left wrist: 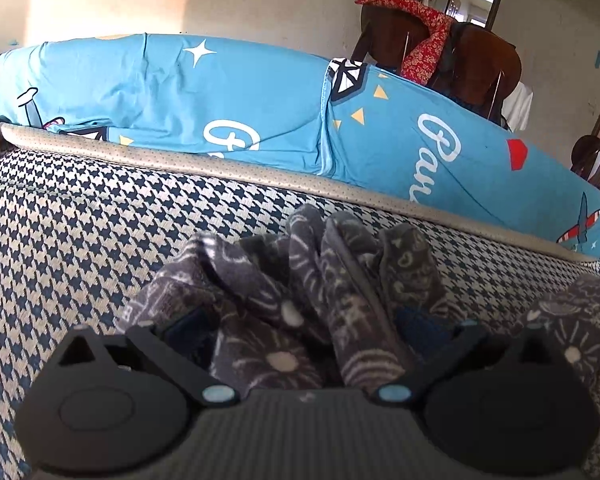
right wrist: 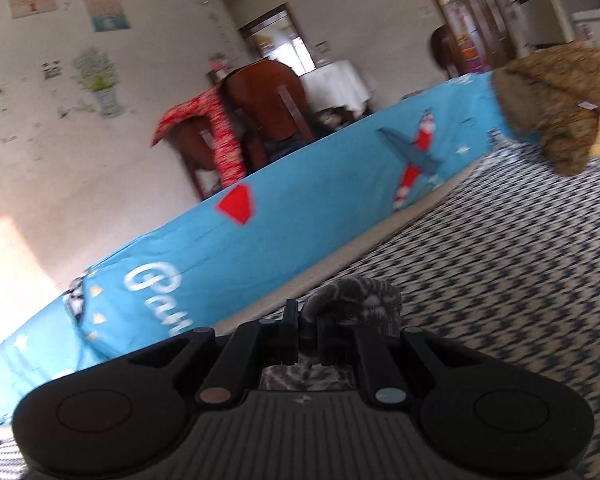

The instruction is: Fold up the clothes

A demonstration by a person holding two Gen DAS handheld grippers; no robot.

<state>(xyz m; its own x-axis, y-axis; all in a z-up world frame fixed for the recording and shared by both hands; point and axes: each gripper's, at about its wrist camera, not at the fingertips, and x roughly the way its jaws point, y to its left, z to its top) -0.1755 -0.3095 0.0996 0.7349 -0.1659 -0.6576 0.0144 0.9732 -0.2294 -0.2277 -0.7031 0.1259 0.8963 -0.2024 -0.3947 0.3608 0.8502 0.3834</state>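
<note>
A dark grey garment (left wrist: 300,280) with a pale floral print lies bunched on the blue-and-cream houndstooth bed surface (left wrist: 80,220). My left gripper (left wrist: 304,328) is open, its jaws wide apart with the bunched cloth lying between them. In the right wrist view my right gripper (right wrist: 306,340) is shut on a fold of the same grey garment (right wrist: 356,296), which bulges up just past the fingertips. The right view is tilted and blurred.
A blue printed bolster (left wrist: 260,100) runs along the far edge of the bed and also shows in the right view (right wrist: 300,208). A brown knitted garment (right wrist: 560,100) lies at the far right. Wooden chairs with a red cloth (left wrist: 420,36) stand behind by the wall.
</note>
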